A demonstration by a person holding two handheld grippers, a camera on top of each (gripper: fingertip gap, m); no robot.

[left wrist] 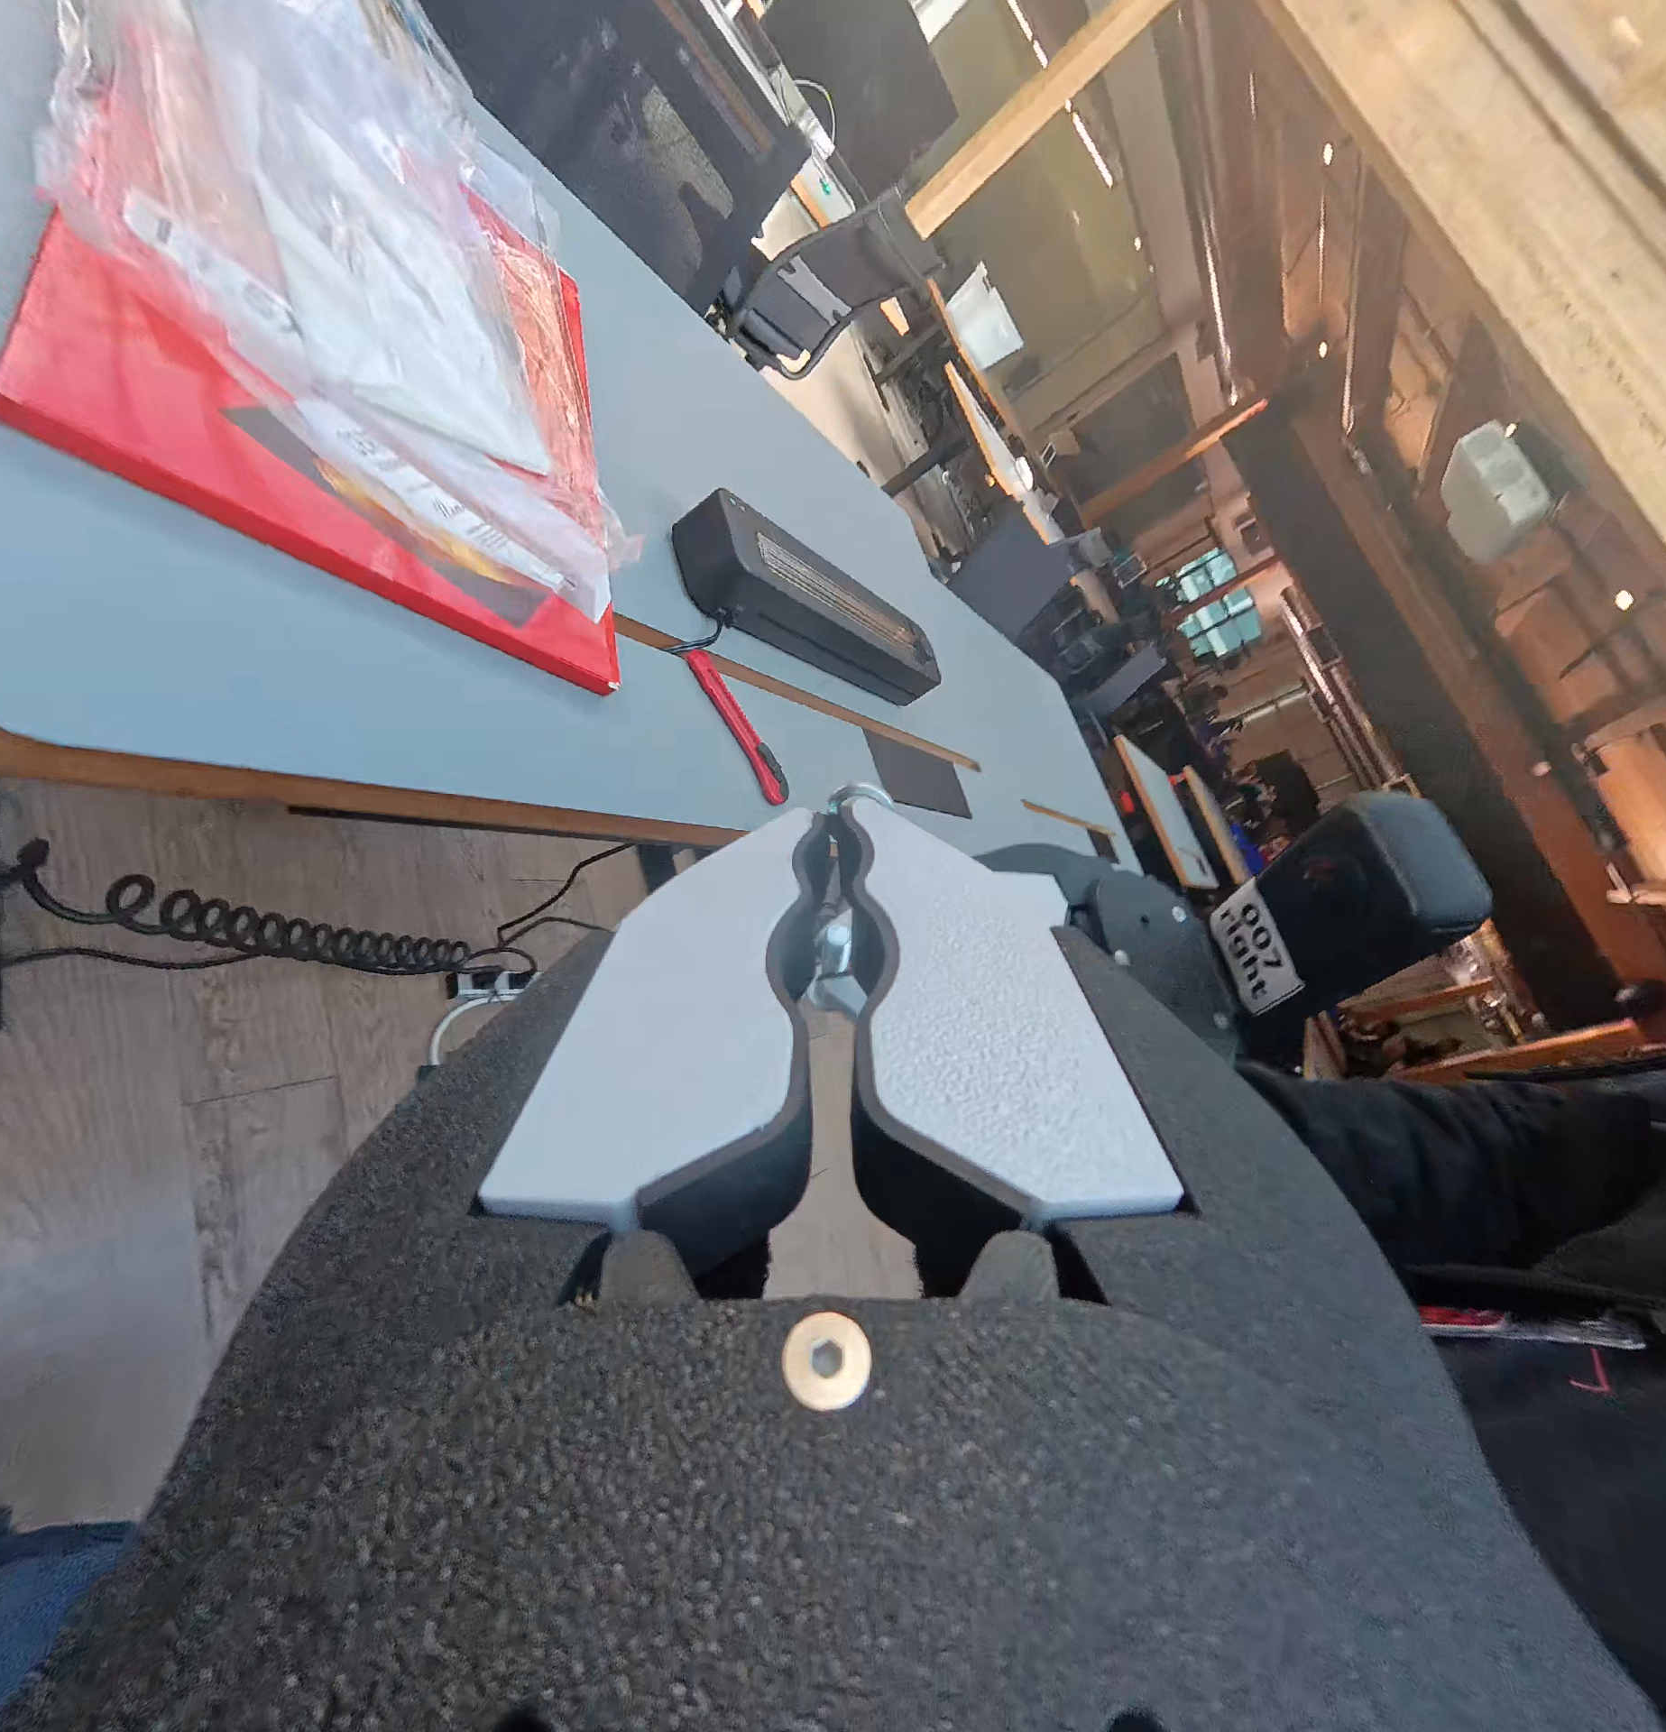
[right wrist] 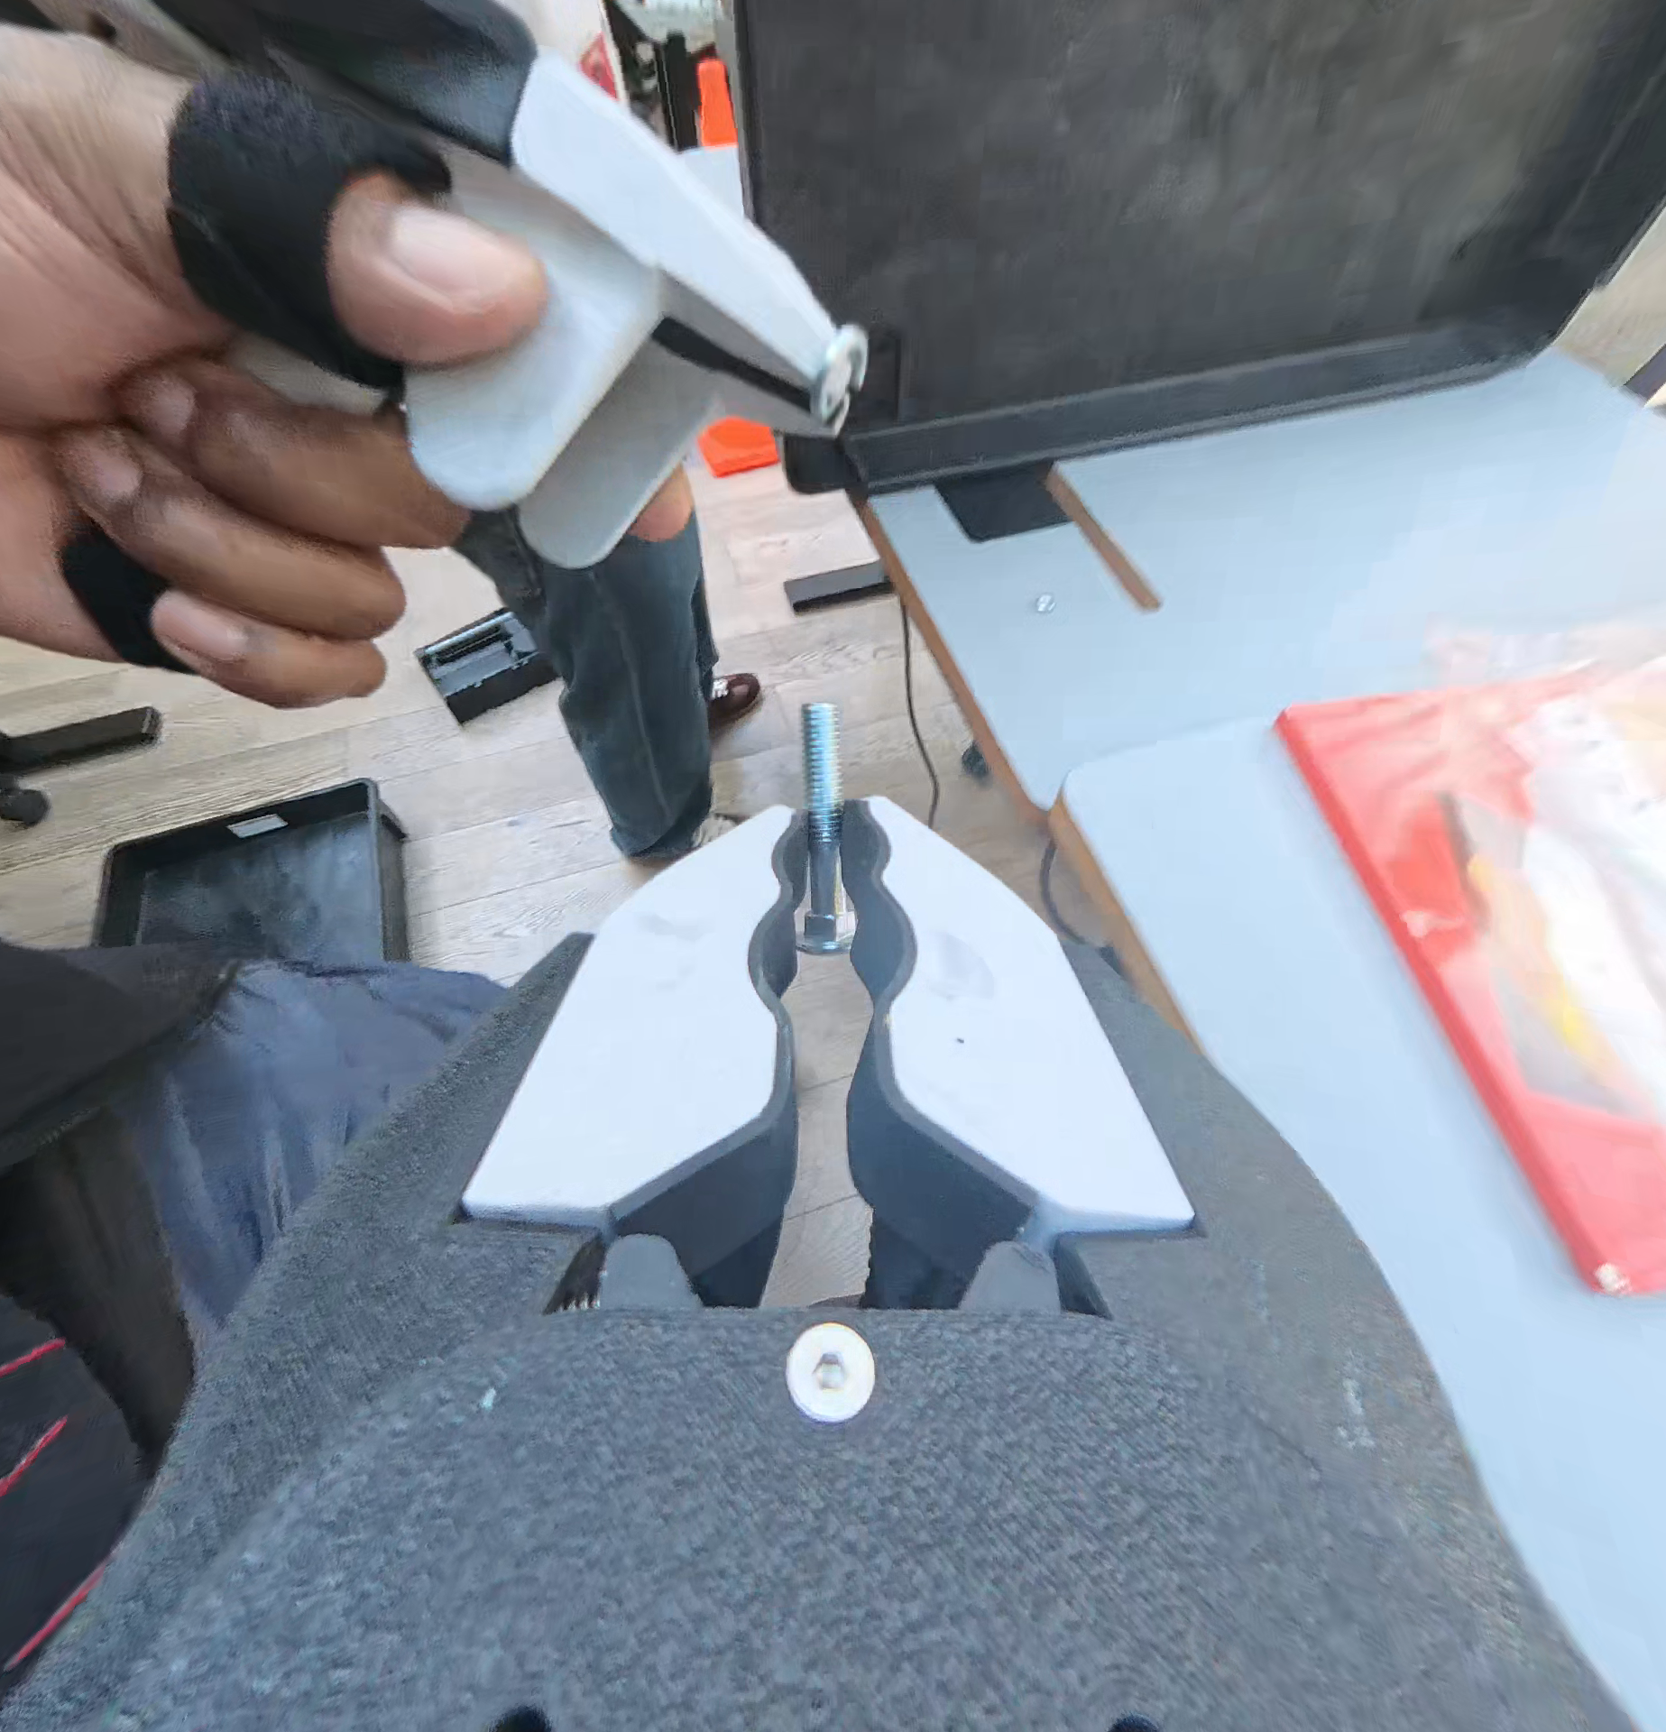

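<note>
Your left gripper (left wrist: 833,829) is pinched nearly closed on a small metal washer (right wrist: 843,361), thin, slick and easy to drop, so keep it edge-gripped. Your right gripper (right wrist: 827,815) is clamped on a steel bolt (right wrist: 821,750), stiff, held by its shank, threads poking out beyond the tips.

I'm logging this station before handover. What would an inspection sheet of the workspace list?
Surface: grey table with wood edging.
Job's things: bolt clamped in the right gripper, thread pointing forward; washer pinched at the left gripper tips.
Clutter: red board under clear plastic bags; red utility knife; black laminator-like device.
Grippers: both shut on hardware, held off the table edge.
Cables: coiled black cord over the floor; device lead on the table.
Surroundings: black trays on the wood floor; a person's legs nearby.
</note>
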